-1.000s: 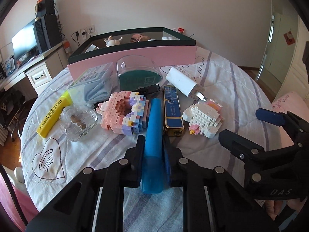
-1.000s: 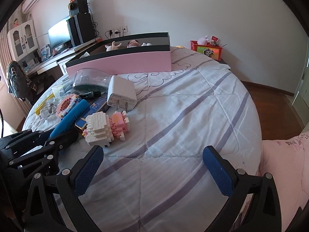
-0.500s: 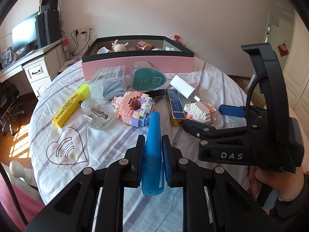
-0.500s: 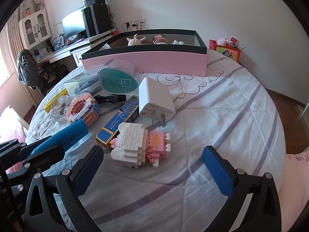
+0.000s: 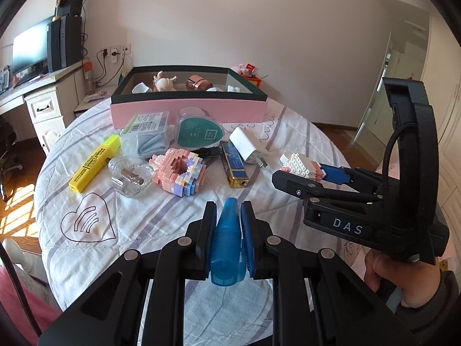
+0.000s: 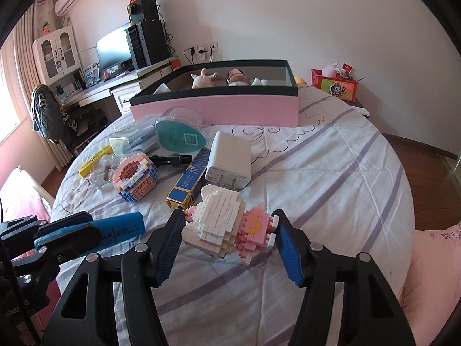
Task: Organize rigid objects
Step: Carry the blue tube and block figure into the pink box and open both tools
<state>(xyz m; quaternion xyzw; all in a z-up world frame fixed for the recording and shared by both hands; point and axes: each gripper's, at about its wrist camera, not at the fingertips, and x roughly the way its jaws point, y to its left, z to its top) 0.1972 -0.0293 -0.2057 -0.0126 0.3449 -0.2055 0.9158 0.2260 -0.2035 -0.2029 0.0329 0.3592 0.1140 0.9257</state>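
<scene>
Marker (image 5: 228, 248) sits clamped in our left gripper (image 5: 227, 216) above the quilt (image 5: 161, 219). To its right, our right gripper (image 6: 227, 225) straddles the brick figure (image 6: 227, 225) lying on the quilt, jaws apart, near the charger (image 6: 229, 155).
</scene>
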